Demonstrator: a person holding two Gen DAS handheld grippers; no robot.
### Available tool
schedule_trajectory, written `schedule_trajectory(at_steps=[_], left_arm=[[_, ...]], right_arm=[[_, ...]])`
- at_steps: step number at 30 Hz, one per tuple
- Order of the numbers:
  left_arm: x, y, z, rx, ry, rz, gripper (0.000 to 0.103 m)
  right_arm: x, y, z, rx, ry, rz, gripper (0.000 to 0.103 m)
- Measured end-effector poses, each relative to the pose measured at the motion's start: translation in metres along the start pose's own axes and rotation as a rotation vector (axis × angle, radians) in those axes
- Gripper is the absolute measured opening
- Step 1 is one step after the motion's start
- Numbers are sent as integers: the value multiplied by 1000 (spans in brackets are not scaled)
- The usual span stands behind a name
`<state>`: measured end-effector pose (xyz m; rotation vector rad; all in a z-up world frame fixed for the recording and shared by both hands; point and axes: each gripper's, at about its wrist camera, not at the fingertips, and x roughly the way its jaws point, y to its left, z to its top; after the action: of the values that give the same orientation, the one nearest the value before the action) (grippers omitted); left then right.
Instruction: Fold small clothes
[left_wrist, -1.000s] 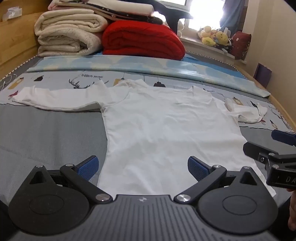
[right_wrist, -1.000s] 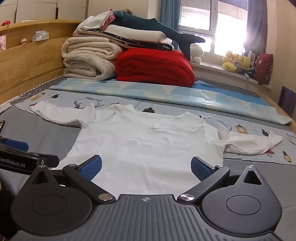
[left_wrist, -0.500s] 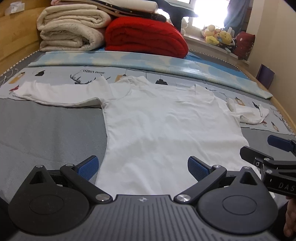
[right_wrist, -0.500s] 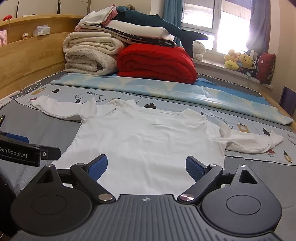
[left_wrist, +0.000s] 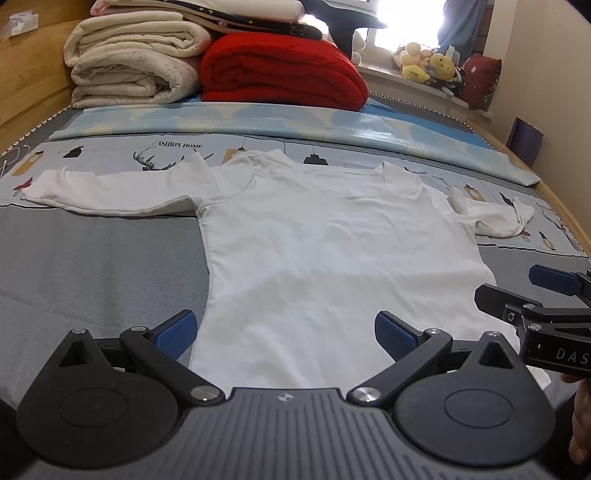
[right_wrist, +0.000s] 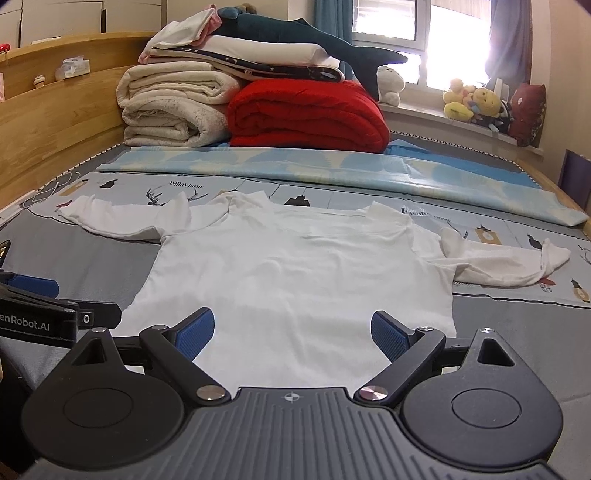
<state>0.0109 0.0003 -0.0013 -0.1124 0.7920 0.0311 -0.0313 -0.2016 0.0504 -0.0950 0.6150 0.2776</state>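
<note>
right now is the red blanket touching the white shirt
Apart. The right wrist view shows the red blanket folded at the far end of the bed, with a light blue sheet and a strip of patterned bedcover lying between it and the white shirt.

White shirt (left_wrist: 325, 258) flat on bed (left_wrist: 92, 266), jaws wide.

Shirt (left_wrist: 332, 251) hem hidden behind tongs body; right cuff seemingly bunched.

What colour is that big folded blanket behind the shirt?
The blanket is bright red, beside a cream pile; the right wrist view shows it best.
</note>
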Motion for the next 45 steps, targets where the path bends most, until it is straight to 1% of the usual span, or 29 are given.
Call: schedule_trajectory(at_steps=[45], left_arm=[[2,-2,-2,5,12,0,102]], right_arm=[[0,2,0,-1,2,4,93]])
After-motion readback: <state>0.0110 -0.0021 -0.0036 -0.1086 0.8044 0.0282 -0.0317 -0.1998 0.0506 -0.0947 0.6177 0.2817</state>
